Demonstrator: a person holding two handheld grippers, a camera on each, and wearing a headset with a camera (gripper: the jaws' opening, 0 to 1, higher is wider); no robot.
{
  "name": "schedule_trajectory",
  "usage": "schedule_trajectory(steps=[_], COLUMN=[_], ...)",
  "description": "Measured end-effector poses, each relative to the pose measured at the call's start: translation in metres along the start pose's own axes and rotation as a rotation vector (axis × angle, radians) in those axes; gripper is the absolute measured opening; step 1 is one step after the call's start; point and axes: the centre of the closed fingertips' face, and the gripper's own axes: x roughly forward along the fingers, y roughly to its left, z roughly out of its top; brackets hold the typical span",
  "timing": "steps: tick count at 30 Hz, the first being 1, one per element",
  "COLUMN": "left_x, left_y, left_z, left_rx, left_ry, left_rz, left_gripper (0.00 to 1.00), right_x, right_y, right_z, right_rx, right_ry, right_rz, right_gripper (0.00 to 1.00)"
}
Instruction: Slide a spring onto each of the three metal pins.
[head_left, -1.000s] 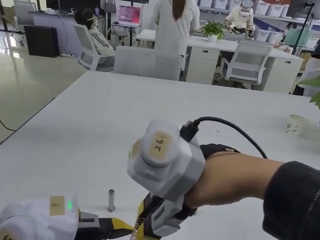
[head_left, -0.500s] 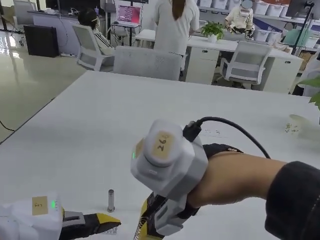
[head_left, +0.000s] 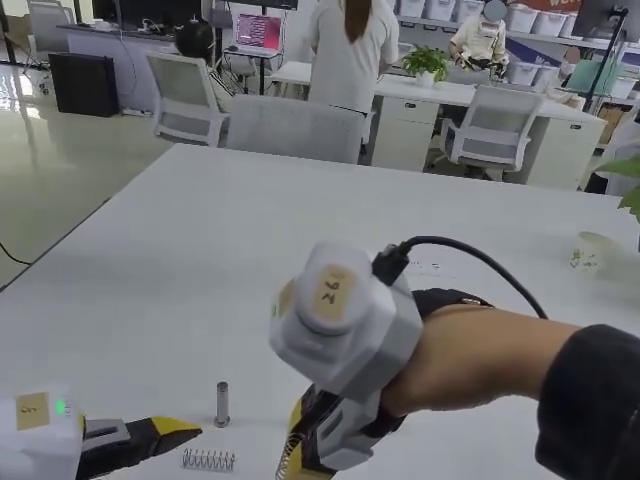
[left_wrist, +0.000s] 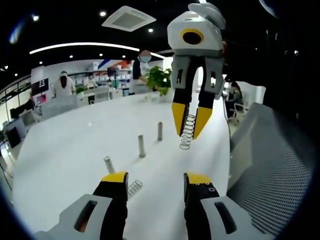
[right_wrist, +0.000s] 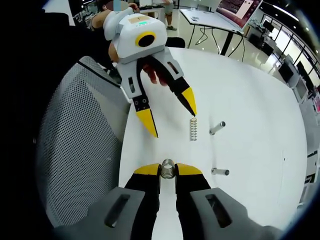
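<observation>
Head view: a white table is spread below. The threading of a first spring is judged to be in hand, since the three metal pins are seen bare, in a row on the table, in the left gripper view. The right gripper should be brought over one pin. The held spring should be kept upright and its lower end centred on the tip before being lowered and released. The right gripper is clamped narrowly on that spring. The left gripper is spread wide, with nothing held. A second spring is seen lying on the table just beside its jaws.
</observation>
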Motion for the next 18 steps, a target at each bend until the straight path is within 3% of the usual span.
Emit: schedule_trajectory(steps=[18], left_x=[-0.012], left_y=[0.014], left_z=[-0.009], left_rx=[-0.029], left_ry=[-0.001], left_rz=[0.063], left_gripper=[0.46], right_x=[-0.013], right_y=[-0.019], right_z=[-0.008], right_rx=[0.03], right_ry=[0.005], right_rz=[-0.038], right_gripper=[0.08])
